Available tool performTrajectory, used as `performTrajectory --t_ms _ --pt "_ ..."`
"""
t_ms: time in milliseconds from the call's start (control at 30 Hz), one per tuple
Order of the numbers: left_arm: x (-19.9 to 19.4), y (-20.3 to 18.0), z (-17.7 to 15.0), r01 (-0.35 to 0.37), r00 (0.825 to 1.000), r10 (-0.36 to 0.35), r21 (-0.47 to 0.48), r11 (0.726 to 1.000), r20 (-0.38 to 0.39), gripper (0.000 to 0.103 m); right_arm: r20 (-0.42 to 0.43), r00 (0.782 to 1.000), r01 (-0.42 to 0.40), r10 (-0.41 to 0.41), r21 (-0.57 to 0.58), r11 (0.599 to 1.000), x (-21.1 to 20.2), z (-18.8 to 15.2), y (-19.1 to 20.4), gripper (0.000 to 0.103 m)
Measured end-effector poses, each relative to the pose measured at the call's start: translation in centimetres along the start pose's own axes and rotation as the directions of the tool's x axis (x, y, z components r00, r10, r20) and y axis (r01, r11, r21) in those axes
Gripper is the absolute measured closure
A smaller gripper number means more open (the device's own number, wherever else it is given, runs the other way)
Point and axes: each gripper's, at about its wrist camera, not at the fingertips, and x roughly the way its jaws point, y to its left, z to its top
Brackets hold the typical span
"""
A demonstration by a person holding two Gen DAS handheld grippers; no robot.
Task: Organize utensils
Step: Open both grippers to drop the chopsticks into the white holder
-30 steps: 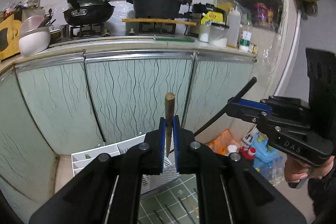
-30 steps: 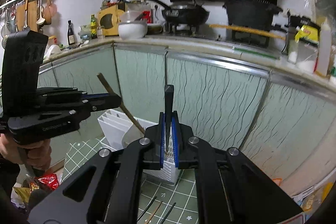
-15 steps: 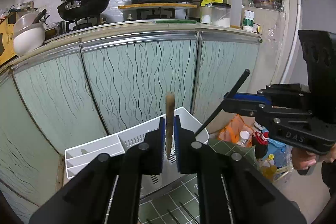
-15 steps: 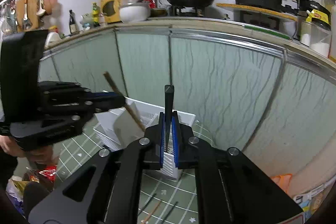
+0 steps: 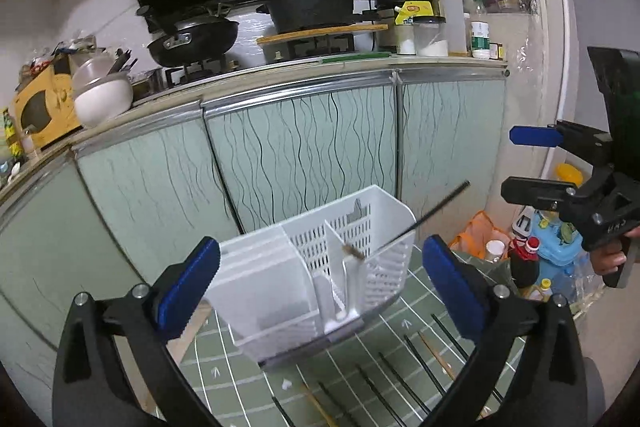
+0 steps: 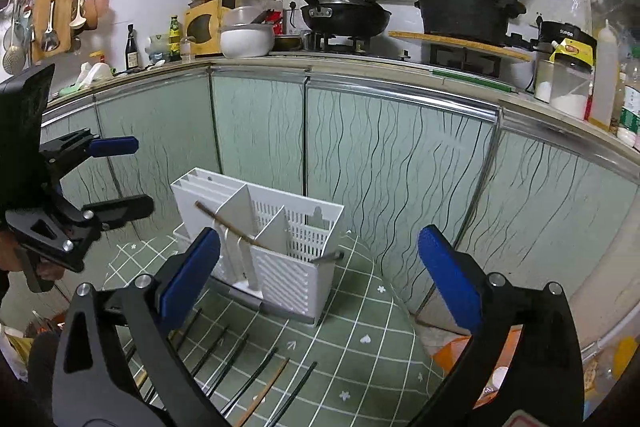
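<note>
Both my grippers are opening wide with nothing between the pads. Ahead of my left gripper (image 5: 320,275), framed by its spread jaws, stands the white caddy (image 5: 316,267) on the green mat (image 5: 248,375). A black chopstick (image 5: 424,217) slants over the caddy's rim, and a brown chopstick (image 6: 228,223) leans across the dividers, just past my right gripper (image 6: 320,267). More chopsticks (image 6: 240,351) lie loose on the mat beneath my jaws.
</note>
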Motion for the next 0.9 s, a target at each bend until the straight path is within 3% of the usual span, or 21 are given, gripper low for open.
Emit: performTrajectory --t_ms 233,633,900 --pt "-3.0 0.6 -3.6 -0.027 1.000 0.027 -0.031 0.999 0.013 0.005 0.002 1.000 -0.010 0.010 -0.014 1.000 -2.1 -2.9 1.5 0.008" --pt "-4.3 2.4 -10.3 -0.098 0.995 0.094 -0.127 0.987 -0.036 0.005 -0.026 1.000 -0.001 0.000 -0.033 0.999 -3.1 -8.4 3.8 0.008" --pt "-4.6 3.3 -14.0 -0.185 0.982 0.177 -0.148 0.972 -0.067 0.005 -0.039 0.999 0.017 -0.020 -0.067 0.998 -4.3 -11.7 5.2 0.008"
